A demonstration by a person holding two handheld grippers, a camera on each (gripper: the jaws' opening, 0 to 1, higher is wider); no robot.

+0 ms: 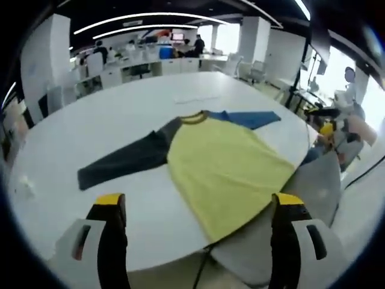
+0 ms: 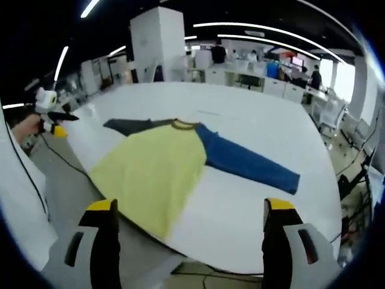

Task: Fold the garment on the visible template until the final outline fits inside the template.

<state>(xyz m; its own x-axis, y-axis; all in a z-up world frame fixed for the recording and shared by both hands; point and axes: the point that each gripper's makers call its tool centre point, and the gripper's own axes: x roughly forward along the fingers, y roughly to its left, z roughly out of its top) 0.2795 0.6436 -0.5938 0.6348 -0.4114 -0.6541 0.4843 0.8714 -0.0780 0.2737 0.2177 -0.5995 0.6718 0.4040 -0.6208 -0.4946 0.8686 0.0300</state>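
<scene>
The yellow garment (image 1: 225, 165) is lying flat on the white worktop (image 1: 120, 114), hem overhanging the near edge. The left tool (image 1: 198, 211) and right tool (image 2: 189, 214) are hovering wide, holding nothing.

You see the garment (image 1: 225, 165) lying flat and unfolded on the white table (image 1: 120, 114). Its body is yellow, with one dark grey sleeve (image 1: 123, 161) and one blue sleeve (image 2: 249, 164) spread outward, hem at the table's edge.

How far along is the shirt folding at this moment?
Done: nothing folded. The shirt lies flat on the white table, grey sleeve and blue sleeve both spread out. In hand: nothing; the left gripper and right gripper are open, short of the hem. Left: every fold.
</scene>
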